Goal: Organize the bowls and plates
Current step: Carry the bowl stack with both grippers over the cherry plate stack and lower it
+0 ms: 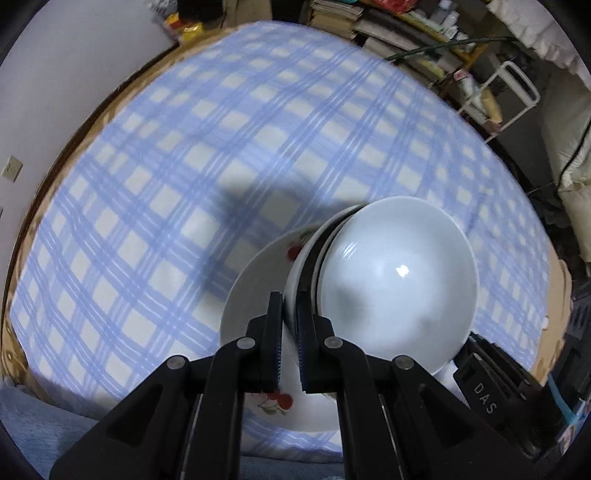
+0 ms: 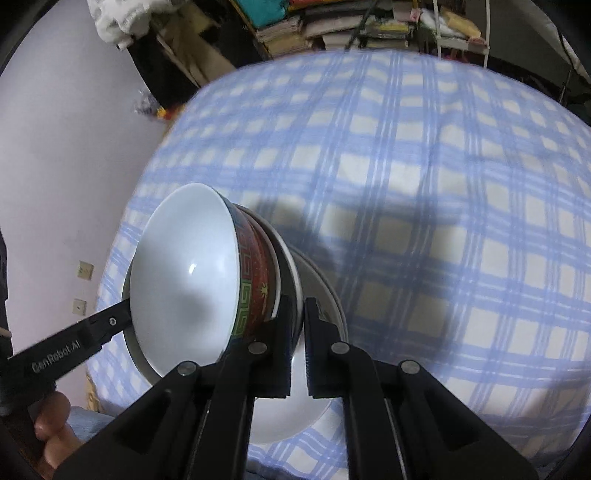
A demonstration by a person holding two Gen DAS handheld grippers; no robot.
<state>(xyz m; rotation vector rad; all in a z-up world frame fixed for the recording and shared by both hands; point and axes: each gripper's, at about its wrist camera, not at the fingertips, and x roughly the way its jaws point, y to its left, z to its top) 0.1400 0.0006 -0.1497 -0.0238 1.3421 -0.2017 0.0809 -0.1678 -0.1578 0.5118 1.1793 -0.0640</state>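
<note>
A stack of dishes is held above the blue checked tablecloth. A white bowl sits on top, nested in another bowl, over a white plate with red cherry print. My left gripper is shut on the rim of the stack's left side. In the right wrist view the top bowl shows a red patterned outside, with the plate beneath. My right gripper is shut on the stack's rim. The left gripper's body shows on the stack's far side.
The tablecloth covers a wide round table. Shelves with stacked books and papers stand behind it. A white wire rack is at the right. A pale wall is at the left.
</note>
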